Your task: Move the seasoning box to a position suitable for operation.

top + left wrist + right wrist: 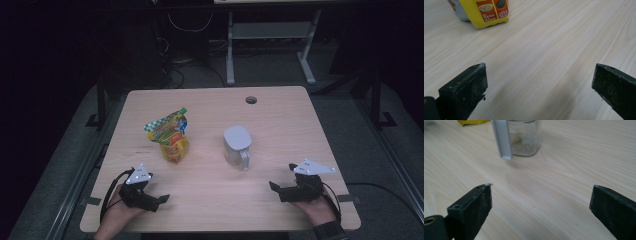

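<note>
Held low over the worktop's (215,200) near edge, one toward each near corner: left gripper (159,200) and right gripper (275,188), each cradled in a hand, tips turned inward toward the middle. Jaws wide on both, nothing between them but bare pale wood grain, as the left gripper view (539,82) and right gripper view (540,202) confirm. Probably a waiting stance, each tool lined up with the thing nearest it. Black, blocky pads (471,85), dusted with pale specks and scuffed at the corners.

Farther in, right of centre: a jug (237,145) with a grey lid, standing upright, handle (502,138) pointed back toward the right gripper, likely set so for an easy pinch. Clear plastic walls, a low layer of pale granules at the bottom, handle a flat grey strip.

Left of centre, about as far from the near edge: a pouch (170,137), upright on its gusset, glossy yellow film with printed food pictures, green-checked top seal crimped and leaning slightly. Well apart from the jug and from both grippers.
</note>
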Demonstrator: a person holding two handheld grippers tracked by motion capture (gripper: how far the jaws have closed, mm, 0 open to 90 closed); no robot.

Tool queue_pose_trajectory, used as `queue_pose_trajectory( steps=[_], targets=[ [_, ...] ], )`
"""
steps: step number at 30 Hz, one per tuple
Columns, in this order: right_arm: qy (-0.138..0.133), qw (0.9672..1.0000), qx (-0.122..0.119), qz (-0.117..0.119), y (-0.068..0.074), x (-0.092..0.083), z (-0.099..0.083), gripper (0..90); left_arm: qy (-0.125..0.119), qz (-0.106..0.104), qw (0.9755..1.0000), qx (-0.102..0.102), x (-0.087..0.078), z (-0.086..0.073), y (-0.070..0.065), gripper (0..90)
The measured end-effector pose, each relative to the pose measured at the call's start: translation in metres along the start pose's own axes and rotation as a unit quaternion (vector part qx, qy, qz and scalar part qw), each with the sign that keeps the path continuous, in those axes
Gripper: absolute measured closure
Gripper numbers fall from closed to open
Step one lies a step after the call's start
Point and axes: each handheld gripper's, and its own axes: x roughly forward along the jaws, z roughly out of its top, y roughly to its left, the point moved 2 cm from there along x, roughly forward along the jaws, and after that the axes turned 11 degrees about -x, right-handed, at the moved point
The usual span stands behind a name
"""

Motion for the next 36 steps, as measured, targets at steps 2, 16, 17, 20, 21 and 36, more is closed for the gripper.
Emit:
queue_pose_trajectory(
  steps=[2,16,17,20,21,36],
  targets=[
    [-0.002,1.0000,-0.001,0.001,0.001,0.001,0.003,6.1,-0.003,-0.001,1.0000,-0.001,0.000,0.000,0.000,0.0],
    [-0.005,0.9998,0.006,0.021,0.004,0.018,0.020,13.2,0.002,-0.005,1.0000,-0.001,0.002,0.000,-0.001,0.0],
    [-0.004,0.9997,0.007,0.023,0.004,0.018,0.021,13.4,0.002,-0.005,1.0000,-0.001,0.002,0.000,-0.002,0.0],
    [-0.007,0.9996,0.007,0.025,0.004,0.021,0.024,13.8,0.003,-0.005,1.0000,0.002,0.002,0.001,-0.002,0.0],
    [-0.005,0.9996,0.003,0.026,0.004,0.023,0.027,14.0,0.003,-0.005,1.0000,0.001,0.002,0.000,-0.001,0.0],
    [-0.003,0.9997,-0.001,0.026,0.011,0.041,0.044,14.9,0.001,-0.012,0.9999,-0.011,0.004,-0.001,0.001,0.0]
  ],
)
